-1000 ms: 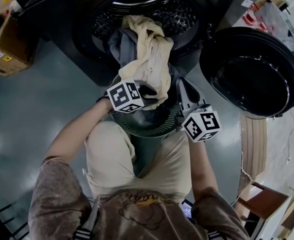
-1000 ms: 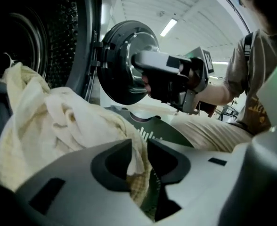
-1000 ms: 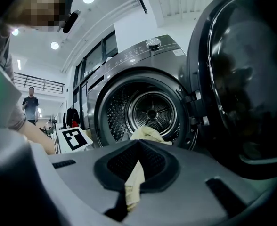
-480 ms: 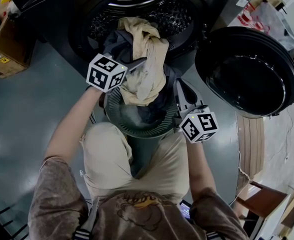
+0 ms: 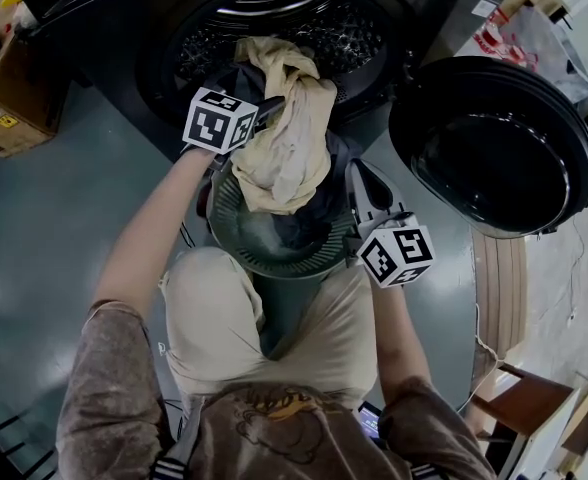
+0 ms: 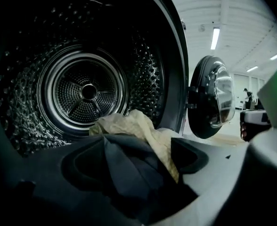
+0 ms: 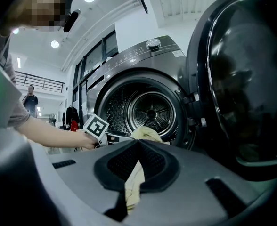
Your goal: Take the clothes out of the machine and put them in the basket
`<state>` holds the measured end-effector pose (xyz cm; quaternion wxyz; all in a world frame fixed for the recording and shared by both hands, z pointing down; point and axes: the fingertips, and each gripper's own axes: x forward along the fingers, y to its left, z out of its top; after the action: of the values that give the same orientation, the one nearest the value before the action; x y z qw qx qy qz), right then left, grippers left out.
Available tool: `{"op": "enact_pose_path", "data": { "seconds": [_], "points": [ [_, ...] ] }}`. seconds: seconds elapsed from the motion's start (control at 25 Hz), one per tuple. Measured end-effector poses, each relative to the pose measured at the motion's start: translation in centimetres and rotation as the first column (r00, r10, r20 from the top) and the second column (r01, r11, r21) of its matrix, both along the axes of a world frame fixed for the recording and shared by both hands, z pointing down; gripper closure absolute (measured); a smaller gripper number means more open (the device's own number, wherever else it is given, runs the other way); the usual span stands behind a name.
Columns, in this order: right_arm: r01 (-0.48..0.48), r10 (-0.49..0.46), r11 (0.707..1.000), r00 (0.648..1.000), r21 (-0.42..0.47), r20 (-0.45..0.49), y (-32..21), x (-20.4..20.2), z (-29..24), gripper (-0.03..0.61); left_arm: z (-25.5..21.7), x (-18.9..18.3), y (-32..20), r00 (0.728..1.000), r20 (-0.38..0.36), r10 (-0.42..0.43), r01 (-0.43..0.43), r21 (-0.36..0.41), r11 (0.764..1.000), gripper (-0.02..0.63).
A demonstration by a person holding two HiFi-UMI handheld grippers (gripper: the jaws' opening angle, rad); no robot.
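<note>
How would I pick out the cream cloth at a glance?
Find the open drum of the washing machine. Hanging from its lip over the round basket below is a bunched cream cloth. It is the only pale piece; the dark grey garment lies beside it.

Readable text: none.
Cardboard box [image 5: 19,88]: yellow label, print too small to read.
Red-and-white bag [image 5: 514,33]: print blurred.
Machine's control panel [image 7: 129,58]: markings too small to read.
Left marker cube [image 5: 220,120]: black-and-white square code, no letters or digits.
Right marker cube [image 5: 398,251]: likewise.
</note>
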<state>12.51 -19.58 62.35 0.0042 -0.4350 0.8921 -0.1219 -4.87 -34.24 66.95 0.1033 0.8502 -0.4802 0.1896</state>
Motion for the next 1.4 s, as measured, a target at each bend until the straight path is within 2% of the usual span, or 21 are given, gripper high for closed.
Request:
{"op": "enact_pose_path", "data": {
  "seconds": [0.16, 0.32, 0.44, 0.48, 0.64, 0.76, 0.92, 1.0, 1.08, 1.2, 1.28, 1.4],
  "points": [
    [-0.003, 0.003, 1.000, 1.000, 0.000, -0.001, 0.0, 0.0, 0.0, 0.581, 1.4, 0.6, -0.4, 1.000, 0.027, 0.009, -0.008, -0.035, 0.999, 0.186],
    [-0.010, 0.010, 1.000, 1.000, 0.000, -0.003, 0.0, 0.5, 0.0, 0.581, 2.1, 1.2, -0.1, 0.999, 0.034, 0.025, -0.023, -0.051, 0.998, 0.344],
    [-0.013, 0.013, 1.000, 1.000, 0.000, -0.006, 0.0, 0.8, 0.0, 0.581, 2.5, 1.9, 0.6, 0.999, 0.027, 0.038, -0.037, -0.052, 0.998, 0.533],
    [-0.014, 0.014, 1.000, 1.000, 0.000, -0.007, 0.0, 0.9, 0.0, 0.581, 2.6, 2.2, 0.9, 0.999, 0.012, 0.047, -0.046, -0.057, 0.997, 0.572],
    [-0.018, 0.018, 1.000, 1.000, -0.004, -0.008, 0.1, 1.2, 0.2, 0.581, 3.2, 4.7, 3.2, 0.986, -0.058, 0.159, -0.164, -0.110, 0.980, 0.580],
    [-0.017, 0.017, 1.000, 1.000, -0.007, -0.008, 0.2, 1.3, 0.3, 0.581, 4.7, 6.9, 6.1, 0.959, -0.054, 0.279, -0.285, -0.156, 0.946, 0.581],
    [-0.016, 0.016, 1.000, 1.000, -0.009, -0.008, 0.3, 1.4, 0.5, 0.581, 7.1, 8.5, 9.8, 0.926, -0.061, 0.374, -0.378, -0.219, 0.900, 0.581],
    [-0.018, 0.018, 1.000, 1.000, -0.010, -0.008, 0.3, 1.5, 0.5, 0.581, 8.3, 9.3, 11.8, 0.901, -0.069, 0.428, -0.430, -0.258, 0.865, 0.580],
    [-0.019, 0.019, 1.000, 1.000, -0.011, -0.007, 0.2, 1.6, 0.6, 0.581, 9.4, 10.2, 13.9, 0.867, -0.074, 0.493, -0.492, -0.291, 0.821, 0.580],
    [-0.016, 0.016, 1.000, 1.000, -0.012, -0.008, 0.3, 1.4, 0.8, 0.581, 10.7, 11.4, 17.2, 0.795, -0.076, 0.601, -0.587, -0.342, 0.734, 0.580],
    [-0.014, 0.014, 1.000, 1.000, -0.015, -0.006, 0.4, 1.2, 0.9, 0.581, 11.8, 12.2, 19.9, 0.721, -0.075, 0.689, -0.659, -0.382, 0.648, 0.580],
    [-0.011, 0.011, 1.000, 1.000, -0.017, -0.004, 0.4, 0.9, 1.0, 0.581, 13.0, 13.1, 24.1, 0.578, -0.082, 0.812, -0.754, -0.435, 0.493, 0.577]
  ]
}}
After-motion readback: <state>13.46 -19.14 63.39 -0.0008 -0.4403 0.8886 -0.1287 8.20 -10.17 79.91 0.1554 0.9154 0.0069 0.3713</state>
